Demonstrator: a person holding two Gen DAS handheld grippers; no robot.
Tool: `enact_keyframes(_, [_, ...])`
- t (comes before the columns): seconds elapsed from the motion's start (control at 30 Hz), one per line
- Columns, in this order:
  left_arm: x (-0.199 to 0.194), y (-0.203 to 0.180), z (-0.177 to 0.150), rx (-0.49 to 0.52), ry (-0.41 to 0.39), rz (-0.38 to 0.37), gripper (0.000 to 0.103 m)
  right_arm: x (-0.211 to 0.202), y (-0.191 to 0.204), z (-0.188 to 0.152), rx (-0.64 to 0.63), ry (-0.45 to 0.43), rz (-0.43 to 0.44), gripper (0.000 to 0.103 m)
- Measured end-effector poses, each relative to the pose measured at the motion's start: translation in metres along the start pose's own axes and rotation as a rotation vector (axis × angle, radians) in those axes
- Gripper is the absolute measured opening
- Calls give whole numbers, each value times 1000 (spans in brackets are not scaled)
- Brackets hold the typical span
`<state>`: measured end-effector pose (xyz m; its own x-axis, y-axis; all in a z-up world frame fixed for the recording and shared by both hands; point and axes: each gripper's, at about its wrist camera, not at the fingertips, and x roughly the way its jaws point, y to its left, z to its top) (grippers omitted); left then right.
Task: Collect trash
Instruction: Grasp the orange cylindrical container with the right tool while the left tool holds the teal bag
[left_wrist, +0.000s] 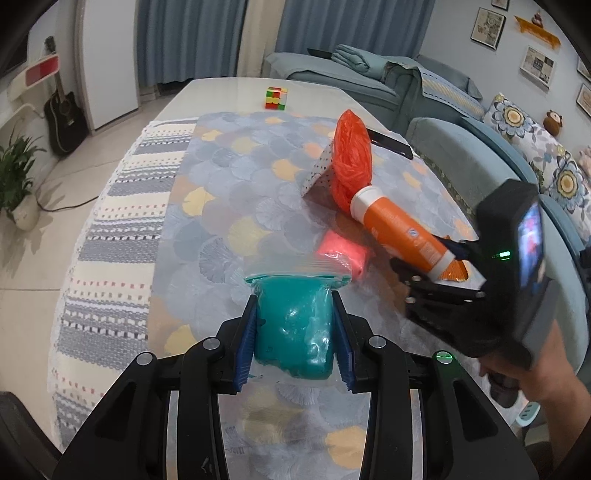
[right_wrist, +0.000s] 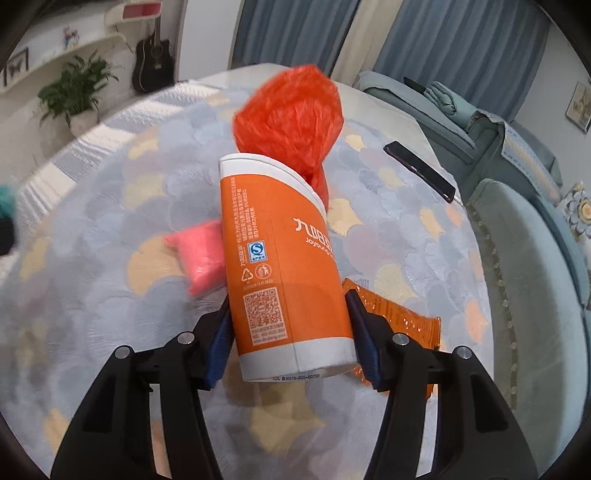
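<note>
Above the patterned desk (left_wrist: 221, 177), the left hand-held gripper (left_wrist: 295, 332) pinches a teal bag (left_wrist: 295, 325) while the right hand-held gripper (right_wrist: 290, 332) clamps an orange cup (right_wrist: 284, 266) (tilted toward a crumpled orange bag (right_wrist: 288, 118)).

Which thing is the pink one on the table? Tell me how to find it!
Look at the table's patterned cloth. Between the teal bag in the left gripper and the orange tube lies a small pink pouch, the only pink thing, lying flat.
</note>
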<state>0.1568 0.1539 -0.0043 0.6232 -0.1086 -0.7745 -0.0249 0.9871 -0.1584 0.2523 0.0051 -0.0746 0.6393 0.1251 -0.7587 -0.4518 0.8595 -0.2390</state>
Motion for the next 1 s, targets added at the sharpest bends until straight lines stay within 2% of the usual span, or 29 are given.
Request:
enact_keyframes(0.23, [-3,-4,-3,18,-6,3,36,-36,-18,-11,146,7,156,53])
enact_keyframes(0.33, [-5,-10,-4,37,-16,6,36,-53,-23,-16,191,-4,182,53])
enact_keyframes(0.6, [-11,-26,-9,88,-43,6,36,-106,-45,-23,245,-111,172,53])
enact_keyframes(1.0, [-9,-47,-20,166,-57,24,36,-159,-71,-49,316,-178,112,53])
